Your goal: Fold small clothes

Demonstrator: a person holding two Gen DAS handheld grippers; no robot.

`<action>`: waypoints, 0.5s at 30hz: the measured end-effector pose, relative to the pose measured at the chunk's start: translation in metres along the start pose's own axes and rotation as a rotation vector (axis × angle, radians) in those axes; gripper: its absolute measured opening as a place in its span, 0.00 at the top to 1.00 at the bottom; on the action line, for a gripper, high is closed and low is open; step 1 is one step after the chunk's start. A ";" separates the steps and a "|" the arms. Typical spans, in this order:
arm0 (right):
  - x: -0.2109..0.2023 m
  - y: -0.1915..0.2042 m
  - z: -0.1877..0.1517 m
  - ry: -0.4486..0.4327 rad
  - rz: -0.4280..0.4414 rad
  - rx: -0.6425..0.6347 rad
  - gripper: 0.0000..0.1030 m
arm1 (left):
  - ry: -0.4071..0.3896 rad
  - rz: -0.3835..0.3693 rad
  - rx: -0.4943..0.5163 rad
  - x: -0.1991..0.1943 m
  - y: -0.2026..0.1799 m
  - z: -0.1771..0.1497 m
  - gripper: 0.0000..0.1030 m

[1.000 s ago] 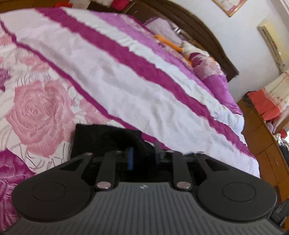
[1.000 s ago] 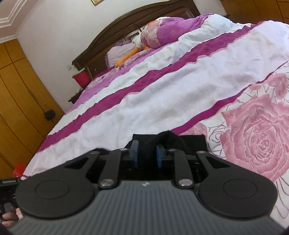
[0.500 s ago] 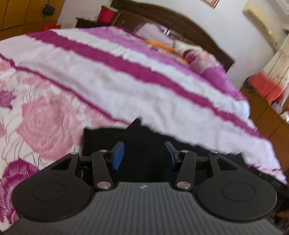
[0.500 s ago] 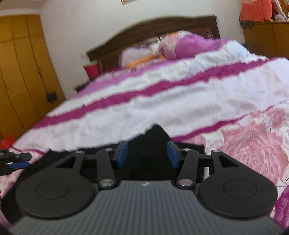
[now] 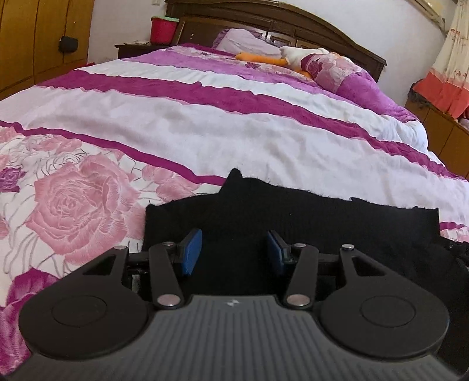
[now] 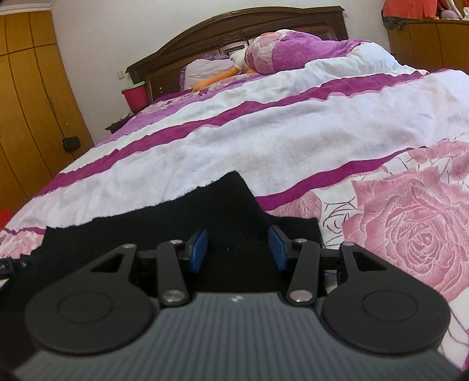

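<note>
A dark wooden headboard is standing against a white wall, daylight is washing over the rose-patterned bedspread (magenta stripes crossing it), and wooden wardrobes are lining the side.

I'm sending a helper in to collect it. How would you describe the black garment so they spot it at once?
Start at the big bed with the magenta-striped, rose-printed cover. On its near end, where the pink roses meet the white band, lies the black garment, spread flat with one small corner poking up. It is the only dark cloth on that bright cover.
</note>
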State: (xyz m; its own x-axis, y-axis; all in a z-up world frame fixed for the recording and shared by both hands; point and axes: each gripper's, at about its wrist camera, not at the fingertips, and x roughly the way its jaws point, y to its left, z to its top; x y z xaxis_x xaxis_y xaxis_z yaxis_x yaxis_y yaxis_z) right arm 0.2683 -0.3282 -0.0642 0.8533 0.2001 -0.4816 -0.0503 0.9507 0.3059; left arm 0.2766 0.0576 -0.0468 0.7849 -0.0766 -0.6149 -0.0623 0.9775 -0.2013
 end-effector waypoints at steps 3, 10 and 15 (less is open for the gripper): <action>-0.012 -0.004 0.004 -0.010 0.015 0.056 0.53 | 0.005 0.013 0.013 -0.017 -0.002 0.004 0.47; -0.064 -0.014 0.008 -0.048 0.016 0.138 0.51 | 0.006 0.042 0.019 -0.062 0.005 0.004 0.45; -0.098 -0.029 0.001 -0.050 -0.006 0.165 0.49 | 0.014 0.042 0.013 -0.089 0.011 -0.006 0.42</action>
State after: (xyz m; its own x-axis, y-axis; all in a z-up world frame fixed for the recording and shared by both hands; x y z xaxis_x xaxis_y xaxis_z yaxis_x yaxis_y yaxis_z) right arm 0.1865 -0.3756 -0.0247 0.8781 0.1790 -0.4437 0.0370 0.8991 0.4361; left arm 0.2025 0.0740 0.0006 0.7733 -0.0385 -0.6329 -0.0867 0.9824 -0.1656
